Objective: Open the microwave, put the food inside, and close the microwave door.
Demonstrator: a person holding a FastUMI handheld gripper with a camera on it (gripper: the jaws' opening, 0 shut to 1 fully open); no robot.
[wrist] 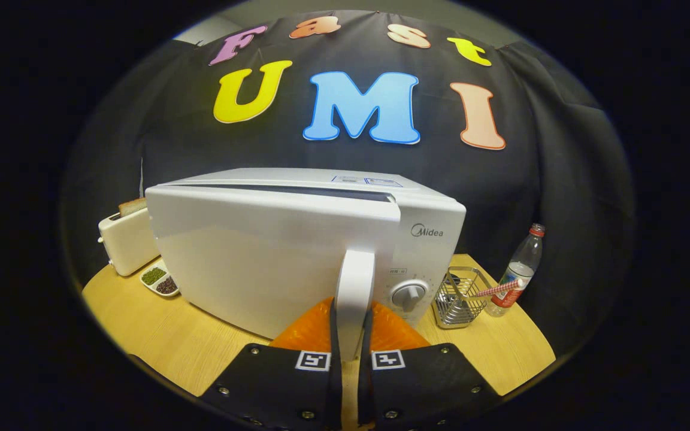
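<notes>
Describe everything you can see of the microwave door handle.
The door handle is a white, smooth, plastic-looking vertical bar standing upright near the door's free edge, beside the control panel with its dial. The gripper is closed on its lower part, one finger pressing each side. The microwave door it is fixed to stands slightly ajar, a dark gap showing along its top. The handle's bottom end is hidden between the fingers.
</notes>
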